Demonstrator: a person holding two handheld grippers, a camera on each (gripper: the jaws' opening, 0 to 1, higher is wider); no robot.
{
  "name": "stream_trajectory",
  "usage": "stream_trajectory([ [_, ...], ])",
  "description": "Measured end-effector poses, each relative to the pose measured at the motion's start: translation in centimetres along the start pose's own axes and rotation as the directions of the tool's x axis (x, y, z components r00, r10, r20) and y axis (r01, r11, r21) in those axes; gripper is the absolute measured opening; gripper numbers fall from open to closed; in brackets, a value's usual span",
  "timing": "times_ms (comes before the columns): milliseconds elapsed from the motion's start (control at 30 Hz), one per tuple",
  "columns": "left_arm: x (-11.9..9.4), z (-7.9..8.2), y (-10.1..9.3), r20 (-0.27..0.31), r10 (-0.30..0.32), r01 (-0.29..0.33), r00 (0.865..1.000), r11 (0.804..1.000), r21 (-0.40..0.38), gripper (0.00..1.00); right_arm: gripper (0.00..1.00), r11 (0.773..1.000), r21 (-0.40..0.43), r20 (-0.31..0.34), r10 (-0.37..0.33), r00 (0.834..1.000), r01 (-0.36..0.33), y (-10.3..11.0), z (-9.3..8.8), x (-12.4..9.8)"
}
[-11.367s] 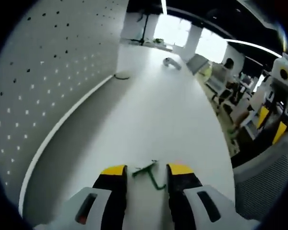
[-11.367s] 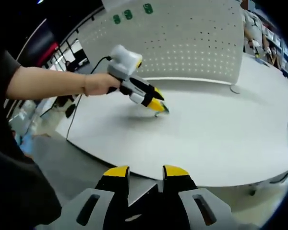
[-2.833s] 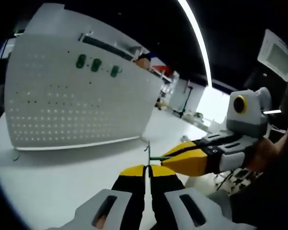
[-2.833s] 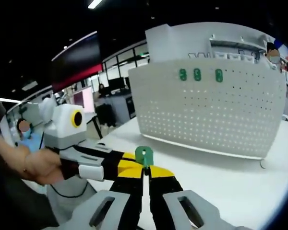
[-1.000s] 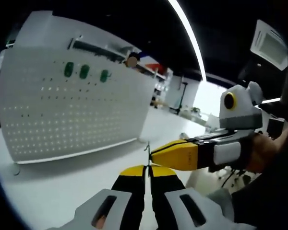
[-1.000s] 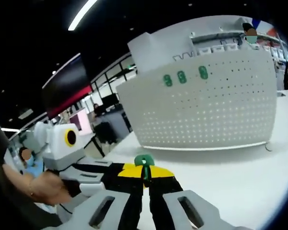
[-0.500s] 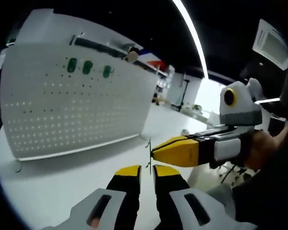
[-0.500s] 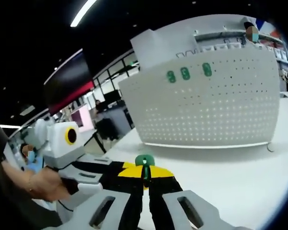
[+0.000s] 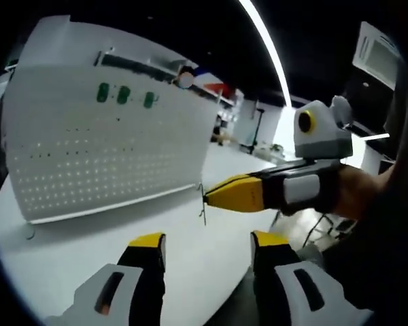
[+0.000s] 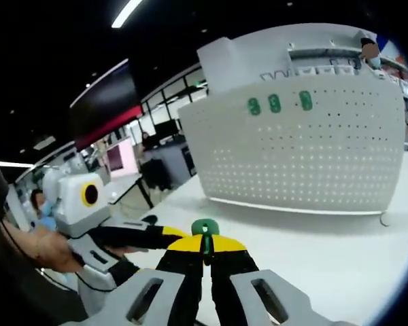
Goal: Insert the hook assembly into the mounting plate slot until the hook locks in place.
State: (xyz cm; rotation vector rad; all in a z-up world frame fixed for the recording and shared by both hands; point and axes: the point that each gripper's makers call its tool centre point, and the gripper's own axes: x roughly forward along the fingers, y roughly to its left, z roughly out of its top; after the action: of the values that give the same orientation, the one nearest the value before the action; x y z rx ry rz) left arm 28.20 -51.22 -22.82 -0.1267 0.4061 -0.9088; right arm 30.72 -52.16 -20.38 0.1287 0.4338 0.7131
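The right gripper point(image 10: 204, 246) has its yellow-tipped jaws pressed together on the small green hook assembly point(image 10: 205, 231), a rounded green plastic head on a thin wire; the head stands up just above the jaw tips. In the left gripper view the same gripper point(image 9: 207, 197) comes in from the right, and the thin wire of the hook assembly point(image 9: 202, 207) sticks out of its tip, up and down. The left gripper point(image 9: 207, 241) has its jaws wide apart and holds nothing; it sits below the wire and does not touch it.

Beyond the grippers stands the white perforated mounting plate point(image 10: 306, 149), upright on the white round table point(image 10: 326, 238), and well apart from the hook. Three green hook heads point(image 10: 275, 104) are already seated in a row near its top edge.

I judge that the step in hand is to carry the hook to the plate with the right gripper alone. To do it well, the grip should be kept firm so the thin wire does not turn between the jaws. The wire ends should be lined up square to a free slot, probably beside the three green heads, then pushed straight in until it locks. The plate should be kept in view of the cameras during the approach.
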Motion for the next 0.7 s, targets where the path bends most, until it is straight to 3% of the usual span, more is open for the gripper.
stream_trajectory([
  [133,-0.7,0.7,-0.4,0.041,0.002,-0.001,0.999,1.000,-0.021,0.63,0.01,1.000,-0.008,-0.004,0.005,1.000,-0.005,0.2,-0.1,0.1],
  [233,-1.7,1.0,-0.2,0.075,0.036,-0.034,0.997,0.999,-0.037,0.71,0.01,1.000,-0.021,-0.004,0.006,1.000,-0.006,0.2,0.0,0.1],
  [533,-2.8,0.5,0.3,0.075,0.060,-0.054,0.995,0.996,-0.077,0.83,0.01,0.999,-0.032,-0.002,0.014,1.000,-0.014,0.5,0.2,0.9],
  [567,-2.9,0.5,0.5,0.069,0.076,-0.071,0.995,0.995,-0.066,0.83,0.01,0.999,-0.037,-0.001,0.013,1.000,-0.013,0.4,0.3,1.0],
  [633,-3.5,0.5,2.1,0.062,0.167,-0.170,0.984,0.984,0.051,0.80,0.01,0.999,-0.053,0.000,0.004,1.000,-0.004,0.1,0.5,1.3],
  [700,-3.7,0.4,2.7,0.054,0.208,-0.213,0.977,0.970,0.119,0.83,0.01,0.998,-0.056,0.002,-0.003,1.000,0.003,-0.4,0.7,1.5],
])
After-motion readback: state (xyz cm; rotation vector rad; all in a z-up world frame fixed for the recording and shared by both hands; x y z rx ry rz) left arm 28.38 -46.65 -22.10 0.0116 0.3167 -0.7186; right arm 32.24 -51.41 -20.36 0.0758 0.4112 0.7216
